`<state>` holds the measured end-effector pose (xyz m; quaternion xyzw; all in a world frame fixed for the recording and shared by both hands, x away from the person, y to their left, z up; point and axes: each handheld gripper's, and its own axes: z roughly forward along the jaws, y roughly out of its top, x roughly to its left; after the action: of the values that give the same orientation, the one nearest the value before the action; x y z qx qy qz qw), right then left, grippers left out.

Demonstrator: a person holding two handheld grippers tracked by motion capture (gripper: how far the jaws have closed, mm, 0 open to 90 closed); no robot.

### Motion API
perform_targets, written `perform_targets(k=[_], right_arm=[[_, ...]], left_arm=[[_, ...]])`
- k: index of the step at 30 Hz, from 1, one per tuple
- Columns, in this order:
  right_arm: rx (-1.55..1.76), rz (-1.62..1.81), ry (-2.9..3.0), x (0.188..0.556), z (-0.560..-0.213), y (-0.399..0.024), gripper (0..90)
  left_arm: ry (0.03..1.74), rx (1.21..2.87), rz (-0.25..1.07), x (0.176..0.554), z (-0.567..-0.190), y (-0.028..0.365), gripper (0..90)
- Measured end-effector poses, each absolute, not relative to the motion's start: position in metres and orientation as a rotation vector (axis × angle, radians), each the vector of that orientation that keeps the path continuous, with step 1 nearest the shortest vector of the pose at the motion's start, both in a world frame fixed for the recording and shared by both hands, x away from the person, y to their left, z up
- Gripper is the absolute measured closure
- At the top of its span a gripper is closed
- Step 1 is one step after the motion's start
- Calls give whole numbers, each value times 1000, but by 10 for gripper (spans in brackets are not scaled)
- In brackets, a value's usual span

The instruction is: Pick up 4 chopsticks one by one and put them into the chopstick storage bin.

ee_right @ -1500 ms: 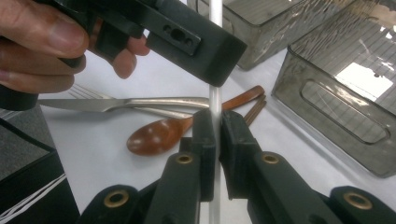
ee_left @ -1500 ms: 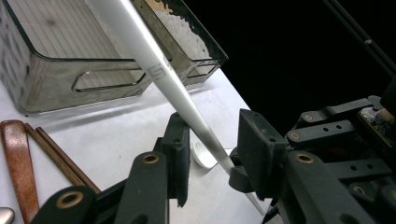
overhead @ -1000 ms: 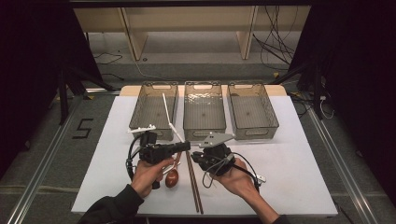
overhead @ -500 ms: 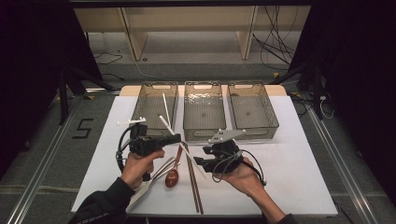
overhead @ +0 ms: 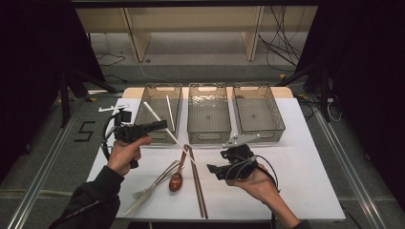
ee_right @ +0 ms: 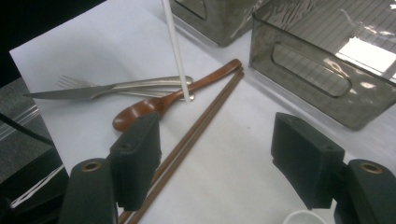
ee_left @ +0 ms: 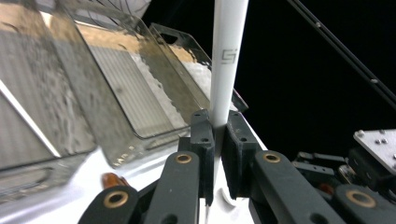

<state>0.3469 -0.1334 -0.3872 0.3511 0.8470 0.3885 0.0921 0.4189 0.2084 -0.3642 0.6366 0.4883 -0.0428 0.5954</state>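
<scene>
Left fingers [ee_left: 205,140] clenched on white chopstick [ee_left: 226,60], right fingers [ee_right: 299,154] just opening, empty.

White chopstick [overhead: 168,132], slanted, apparently off the table

We see open table [overhead: 305,167] to the right, with room to pass. In the middle, the spoon [overhead: 175,181], fork [overhead: 155,183] and chopsticks [overhead: 197,183] lie in the way. Three bins [overhead: 208,114] block the back.
</scene>
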Motion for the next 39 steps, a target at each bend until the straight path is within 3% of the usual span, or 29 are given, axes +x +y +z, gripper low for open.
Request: perform_targets(k=[39], right_arm=[[1049,1128,2541,341,-394,-137,287]], left_arm=[[1272,1440,124,485,-317,263,830]])
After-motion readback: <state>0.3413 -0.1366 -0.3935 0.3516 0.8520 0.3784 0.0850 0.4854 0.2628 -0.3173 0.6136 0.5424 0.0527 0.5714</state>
